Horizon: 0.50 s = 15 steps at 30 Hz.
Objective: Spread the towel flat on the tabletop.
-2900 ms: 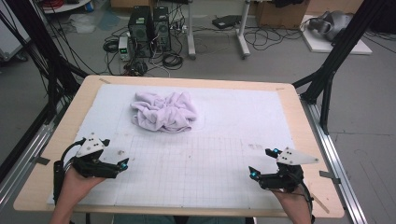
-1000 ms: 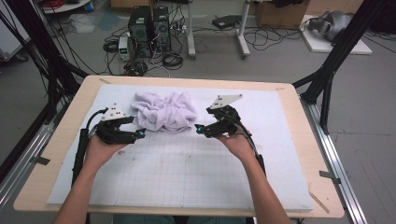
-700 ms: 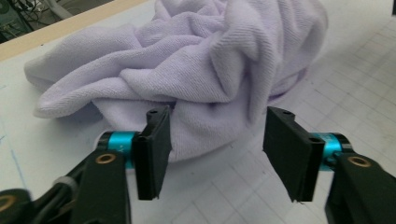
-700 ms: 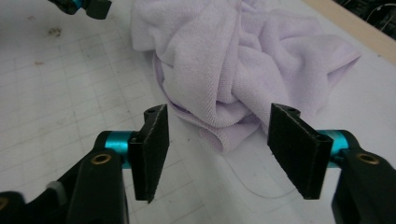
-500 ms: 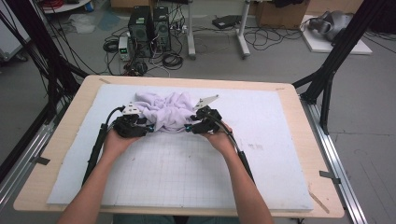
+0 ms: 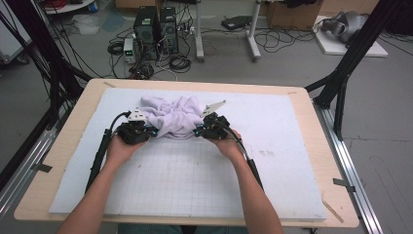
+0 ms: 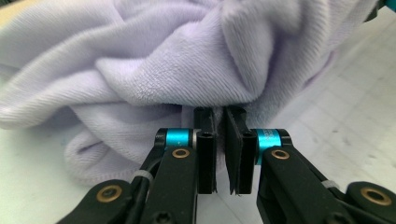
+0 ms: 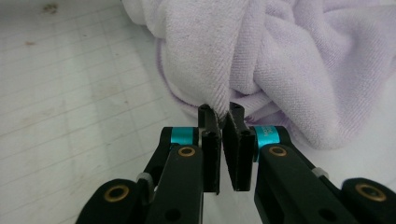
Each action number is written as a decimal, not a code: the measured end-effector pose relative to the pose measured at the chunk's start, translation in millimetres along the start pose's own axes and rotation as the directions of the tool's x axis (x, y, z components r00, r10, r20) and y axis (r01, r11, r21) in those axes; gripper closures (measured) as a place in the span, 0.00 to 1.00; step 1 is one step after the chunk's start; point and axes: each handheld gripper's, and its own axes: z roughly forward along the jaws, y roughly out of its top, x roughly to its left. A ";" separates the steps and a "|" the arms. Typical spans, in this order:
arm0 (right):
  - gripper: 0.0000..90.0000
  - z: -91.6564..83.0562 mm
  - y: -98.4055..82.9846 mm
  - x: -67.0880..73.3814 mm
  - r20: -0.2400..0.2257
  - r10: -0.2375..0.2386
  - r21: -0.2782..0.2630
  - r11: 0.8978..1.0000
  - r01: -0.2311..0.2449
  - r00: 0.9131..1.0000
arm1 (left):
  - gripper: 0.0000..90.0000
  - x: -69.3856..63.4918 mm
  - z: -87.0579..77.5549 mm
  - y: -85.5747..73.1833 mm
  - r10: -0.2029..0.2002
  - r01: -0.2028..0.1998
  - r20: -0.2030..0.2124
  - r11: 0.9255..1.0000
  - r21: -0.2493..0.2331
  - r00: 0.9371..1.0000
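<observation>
A crumpled lavender towel [image 6: 173, 114] lies on the white gridded mat [image 6: 195, 180], toward its far side. My left gripper [image 6: 152, 131] is at the towel's left edge and my right gripper [image 6: 196, 130] at its right edge, both low on the mat. In the left gripper view the jaws [image 7: 219, 116] have just been closing and now pinch a fold of the towel [image 7: 163, 60] at their tips. In the right gripper view the jaws [image 8: 220, 112] have likewise just been closing, and a hanging fold of towel [image 8: 289, 60] is caught between the tips.
The mat covers a wooden table [image 6: 58, 161] with metal rails [image 6: 24, 170] along both sides. Black frame posts [image 6: 346, 63] stand at the far corners. Computer towers [image 6: 156, 27] and cables sit on the floor beyond the table.
Both hands came in from the mat's near corners to the towel. Over the last second they sank toward its two edges, and both pairs of jaws closed onto the cloth.
</observation>
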 end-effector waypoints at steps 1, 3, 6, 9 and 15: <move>0.96 -6.2 -0.2 2.5 0.004 0.002 -0.006 1.000 -0.002 1.000 | 0.92 -2.4 -6.1 1.1 0.003 -0.003 -0.002 1.000 -0.015 1.000; 0.96 -19.0 -0.6 5.5 0.004 -0.011 -0.026 1.000 0.012 1.000 | 0.93 -7.0 -18.9 2.7 0.012 -0.012 -0.004 0.999 -0.041 1.000; 0.96 -39.7 -2.5 12.0 0.006 -0.026 -0.045 0.999 0.027 1.000 | 0.93 -16.8 -37.4 4.2 0.044 -0.044 0.002 0.997 -0.059 0.999; 0.96 -61.0 -5.2 24.2 0.001 -0.060 -0.063 0.996 0.060 0.998 | 0.93 -32.1 -55.0 2.2 0.077 -0.075 0.023 0.994 -0.079 0.997; 0.96 -94.0 -25.5 58.6 -0.034 -0.101 -0.063 0.993 0.099 0.994 | 0.93 -68.4 -77.9 -16.6 0.142 -0.135 0.079 0.987 -0.084 0.987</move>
